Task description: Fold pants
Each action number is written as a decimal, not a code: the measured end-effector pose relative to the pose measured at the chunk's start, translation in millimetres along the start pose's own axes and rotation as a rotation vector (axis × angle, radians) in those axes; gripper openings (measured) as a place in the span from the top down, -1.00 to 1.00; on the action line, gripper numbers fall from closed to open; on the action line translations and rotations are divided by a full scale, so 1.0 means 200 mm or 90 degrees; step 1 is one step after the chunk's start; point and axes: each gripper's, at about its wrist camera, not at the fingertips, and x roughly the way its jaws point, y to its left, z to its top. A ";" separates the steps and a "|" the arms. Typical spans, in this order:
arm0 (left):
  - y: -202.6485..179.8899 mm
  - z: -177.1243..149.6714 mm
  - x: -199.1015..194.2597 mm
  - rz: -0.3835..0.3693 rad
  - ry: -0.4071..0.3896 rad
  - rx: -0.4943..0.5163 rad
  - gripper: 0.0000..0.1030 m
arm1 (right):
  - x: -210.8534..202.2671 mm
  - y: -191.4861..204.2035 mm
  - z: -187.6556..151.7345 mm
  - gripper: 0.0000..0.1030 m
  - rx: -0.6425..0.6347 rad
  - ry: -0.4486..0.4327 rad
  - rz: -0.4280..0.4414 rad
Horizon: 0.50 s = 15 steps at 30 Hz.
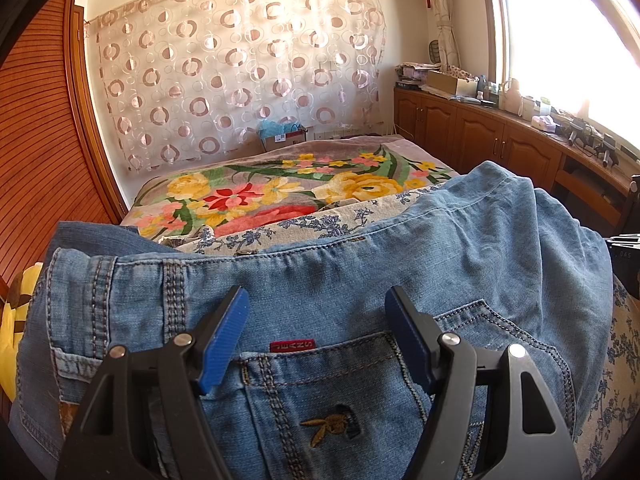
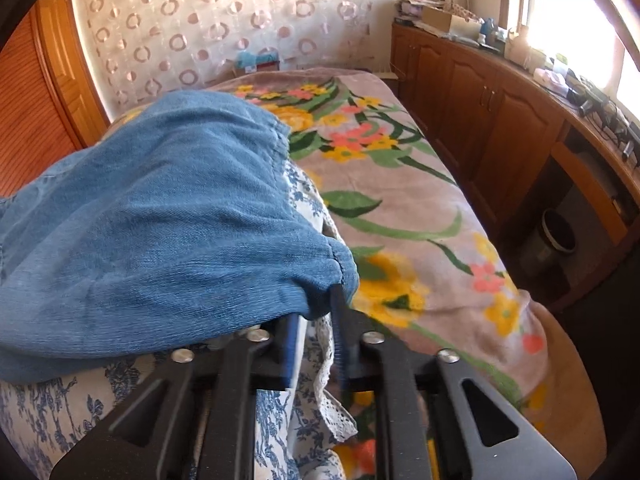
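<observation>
**Onlooker A:** Bedroom, daylight from the window. Start at the right gripper [image 2: 316,312]: its jaws are drawn in close on a bunched corner of the jeans [image 2: 160,208], which looks like a leg hem, with the cloth draped over the tips. The blur hides whether the pads [image 2: 290,344] truly bite the denim, but I'd call it a pinch.

**Onlooker B:** And the other hand?

**Onlooker A:** The left gripper [image 1: 316,320] hangs with its jaws spread wide, holding nothing. Its blue pads [image 1: 224,344] sit either side of the back pocket [image 1: 332,408], just above the red label [image 1: 291,346], right at the waistband end of the jeans [image 1: 320,272].

**Onlooker B:** So which way do the jeans run?

**Onlooker A:** Crosswise on the bed: waist under the left hand, leg end gathered at the right. They lie heaped on a blue-printed sheet [image 2: 280,420], itself over the flowered blanket [image 2: 420,220].

**Onlooker B:** What does the next move hinge on?

**Onlooker A:** That long axis, I'd say. The right hand is the one on the loose end, and the waist lies off to its left, so the hem would travel that way to meet it. The left hand is nearer the waistband and could pin or lift it.
</observation>
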 end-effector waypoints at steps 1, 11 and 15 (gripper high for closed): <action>0.00 0.00 0.00 -0.002 0.000 0.000 -0.37 | -0.01 0.01 0.01 0.93 -0.002 -0.010 -0.004; 0.07 0.03 -0.11 -0.010 0.025 0.026 -0.37 | -0.21 0.08 0.21 0.96 0.004 -0.111 0.001; 0.15 0.00 -0.23 -0.022 0.028 0.011 -0.37 | -0.32 0.19 0.33 0.96 -0.008 -0.160 0.028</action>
